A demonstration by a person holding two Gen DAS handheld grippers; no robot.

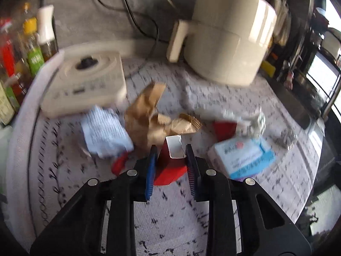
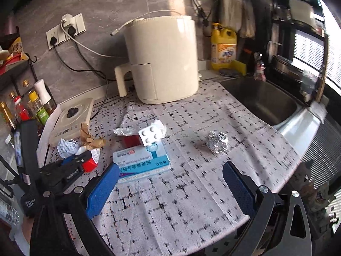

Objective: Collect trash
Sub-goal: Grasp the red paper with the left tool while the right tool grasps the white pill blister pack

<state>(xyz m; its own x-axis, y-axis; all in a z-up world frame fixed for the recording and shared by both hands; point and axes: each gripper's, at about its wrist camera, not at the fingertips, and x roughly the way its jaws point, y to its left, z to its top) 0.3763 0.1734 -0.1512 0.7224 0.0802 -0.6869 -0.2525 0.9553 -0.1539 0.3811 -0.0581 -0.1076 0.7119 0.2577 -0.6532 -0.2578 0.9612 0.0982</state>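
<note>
My left hand-held gripper is squeezing the little red box low in the middle, so I should lift slowly while my right hand-held gripper stays wide open and empty.

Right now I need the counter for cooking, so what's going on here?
A person with a gripper in each hand is clearing trash off the patterned counter. The left gripper has a small red carton between its fingers, seemingly gripped. The right gripper hangs open and empty near the blue-and-white medicine box. A blister pack, foil ball, brown paper and a printed leaflet lie uncollected.
</note>
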